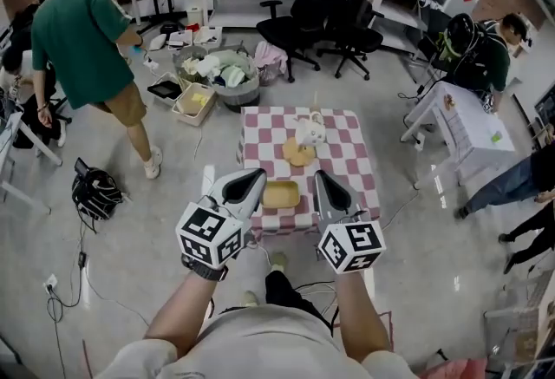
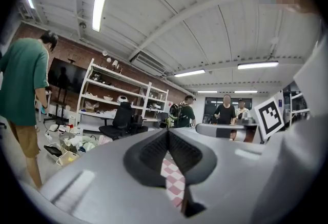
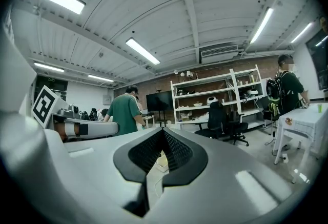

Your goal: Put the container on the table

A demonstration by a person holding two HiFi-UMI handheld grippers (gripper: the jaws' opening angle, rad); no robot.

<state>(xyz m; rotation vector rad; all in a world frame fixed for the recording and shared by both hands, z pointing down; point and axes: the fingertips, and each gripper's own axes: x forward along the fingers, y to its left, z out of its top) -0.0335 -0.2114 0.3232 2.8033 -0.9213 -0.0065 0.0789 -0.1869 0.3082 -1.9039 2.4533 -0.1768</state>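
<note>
A shallow tan container [image 1: 280,194] rests on the near edge of the low table with the red-and-white checked cloth [image 1: 347,162]. In the head view it lies between my two grippers, which are held level well above it. My left gripper [image 1: 251,178] [image 2: 167,133] is shut with nothing between its pads; a strip of the checked cloth [image 2: 171,177] shows below the jaws. My right gripper [image 1: 323,180] [image 3: 164,133] is shut too and holds nothing.
A white teapot-like vessel [image 1: 310,130] and a flat tan piece [image 1: 297,153] sit further back on the table. A person in a green shirt [image 1: 82,39] stands at the left near bins of clutter [image 1: 221,74]. Office chairs [image 1: 321,9] and shelves stand behind, a white table [image 1: 468,130] at the right.
</note>
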